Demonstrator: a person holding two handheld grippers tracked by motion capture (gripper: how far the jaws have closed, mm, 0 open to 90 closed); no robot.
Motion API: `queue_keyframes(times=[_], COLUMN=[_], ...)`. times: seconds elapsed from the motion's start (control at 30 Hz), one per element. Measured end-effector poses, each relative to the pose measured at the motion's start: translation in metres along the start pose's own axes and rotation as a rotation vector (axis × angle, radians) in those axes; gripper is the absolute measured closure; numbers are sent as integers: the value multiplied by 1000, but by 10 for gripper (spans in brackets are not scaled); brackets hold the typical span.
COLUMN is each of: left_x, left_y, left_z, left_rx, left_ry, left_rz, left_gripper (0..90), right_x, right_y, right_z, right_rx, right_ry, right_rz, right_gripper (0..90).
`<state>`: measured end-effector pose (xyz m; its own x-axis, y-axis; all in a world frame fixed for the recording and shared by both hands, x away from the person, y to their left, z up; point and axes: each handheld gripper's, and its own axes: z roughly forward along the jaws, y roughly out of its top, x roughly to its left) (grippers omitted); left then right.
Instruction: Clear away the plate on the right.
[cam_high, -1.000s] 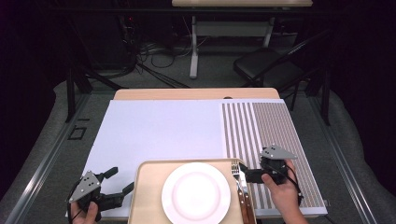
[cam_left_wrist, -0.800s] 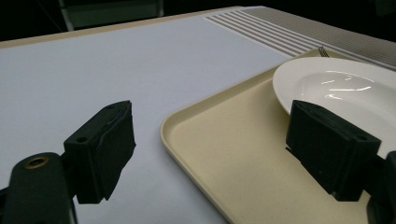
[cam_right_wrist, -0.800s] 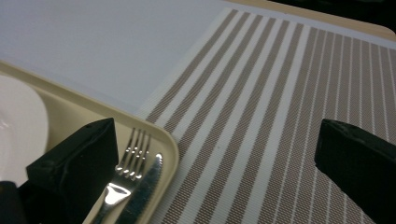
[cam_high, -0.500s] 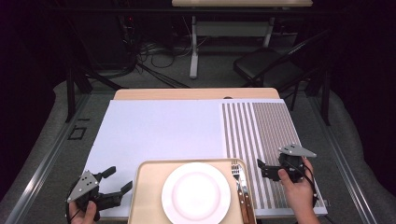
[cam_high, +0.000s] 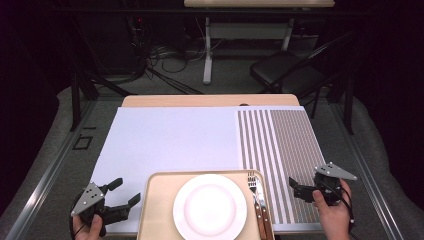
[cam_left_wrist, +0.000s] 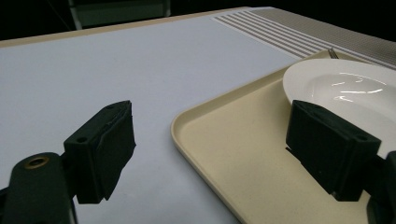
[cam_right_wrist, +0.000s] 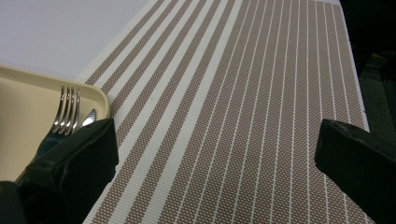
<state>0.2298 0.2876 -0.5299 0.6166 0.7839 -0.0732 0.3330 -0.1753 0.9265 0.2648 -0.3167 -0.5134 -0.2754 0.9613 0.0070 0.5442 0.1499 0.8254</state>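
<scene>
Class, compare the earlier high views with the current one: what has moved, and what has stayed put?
The right gripper has drawn away rightward from the fork and knife, over the striped mat, jaws open and empty. The left gripper, tray and plate stayed where they were.

We see a dark room with grey floor (cam_high: 45, 150). Beyond the table (cam_high: 200, 101), 1 black chair (cam_high: 285, 75) stands beside tangled cables (cam_high: 165, 55).

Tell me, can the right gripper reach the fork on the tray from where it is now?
Probably yes. The right gripper is open and empty over the striped mat, beside the tray. The fork lies near the tray's right edge, beside the knife, with nothing in between.
</scene>
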Motion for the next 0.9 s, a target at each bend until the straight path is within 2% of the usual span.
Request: queue_keyframes(times=[0.13,0.4,0.9], left_x=[1,3,4], left_y=[0,0,0], left_z=[0,0,-1], left_rx=[4,4,1], left_ry=[-1,3,9], left_rz=[0,1,-6], left_gripper=[158,157,158], right_x=[-3,-2,-6], right_y=[-6,-10,-18], right_z=[1,4,5], right_rx=[6,9,1], right_ry=[-6,-10,2], right_rz=[-1,-34,-34], right_gripper=[0,0,0])
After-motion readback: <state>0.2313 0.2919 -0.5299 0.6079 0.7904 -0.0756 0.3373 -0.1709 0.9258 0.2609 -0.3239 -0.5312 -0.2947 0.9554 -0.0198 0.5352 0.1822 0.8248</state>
